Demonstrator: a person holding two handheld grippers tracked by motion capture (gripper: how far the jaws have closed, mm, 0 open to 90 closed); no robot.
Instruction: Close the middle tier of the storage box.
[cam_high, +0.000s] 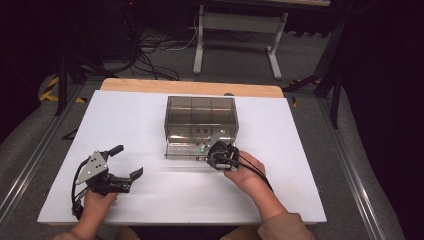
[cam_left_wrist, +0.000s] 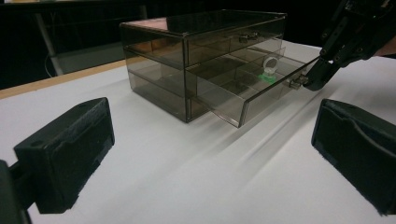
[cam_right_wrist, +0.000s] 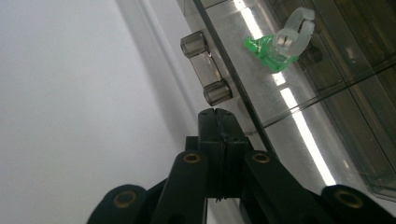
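Here, right gripper (cam_right_wrist: 217, 114) jaws closed, tips at drawer handle (cam_right_wrist: 206, 74), left gripper (cam_high: 125, 162) jaws open over table (cam_high: 150, 125).

One smoked drawer cabinet (cam_high: 201, 117), two grippers on the white table (cam_high: 150, 200)

Counted: one pulled-out drawer (cam_left_wrist: 243, 88) with one handle (cam_right_wrist: 206, 74), one clear ring on a green base (cam_right_wrist: 280, 44), one left gripper (cam_high: 126, 162), one right gripper (cam_high: 216, 150).

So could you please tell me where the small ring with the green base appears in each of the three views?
High view: the ring is a green speck in the open drawer, centre.
Left gripper view: right of centre, upper half.
Right gripper view: top right.
Shared landmark: the drawer handle.
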